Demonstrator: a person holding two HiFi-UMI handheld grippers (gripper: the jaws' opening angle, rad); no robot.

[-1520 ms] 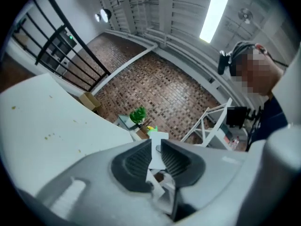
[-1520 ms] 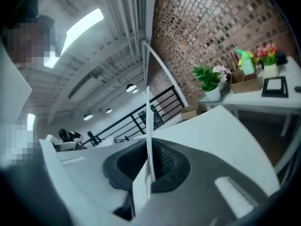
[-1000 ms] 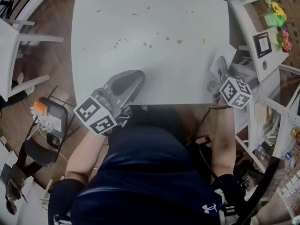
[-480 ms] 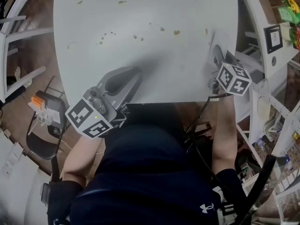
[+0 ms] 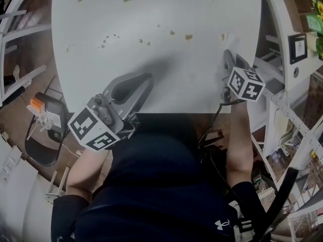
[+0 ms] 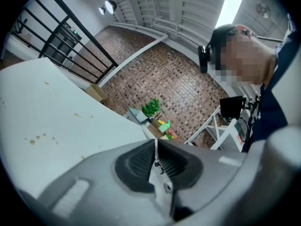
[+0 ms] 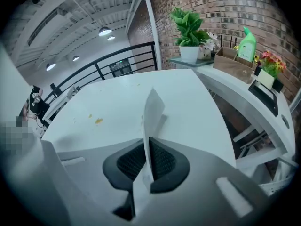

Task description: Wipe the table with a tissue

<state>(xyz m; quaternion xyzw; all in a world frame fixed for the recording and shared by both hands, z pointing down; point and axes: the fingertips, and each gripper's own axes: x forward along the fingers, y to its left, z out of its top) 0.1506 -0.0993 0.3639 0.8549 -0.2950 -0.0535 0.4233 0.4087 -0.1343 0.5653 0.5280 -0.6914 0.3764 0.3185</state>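
While the right gripper's (image 7: 149, 160) jaws pinch the tissue (image 7: 152, 112), brown spots (image 5: 188, 36) lie just ahead and leftward across the counter (image 5: 166, 84). Left gripper's (image 6: 155, 160) jaws: closed, empty

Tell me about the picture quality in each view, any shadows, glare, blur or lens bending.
Head view: sharp, table edges bowed, a soft shadow ahead of the left gripper. Left gripper view: strong fisheye, dark corners, blown-out ceiling strip. Right gripper view: same fisheye, evenly lit, tissue crisp.
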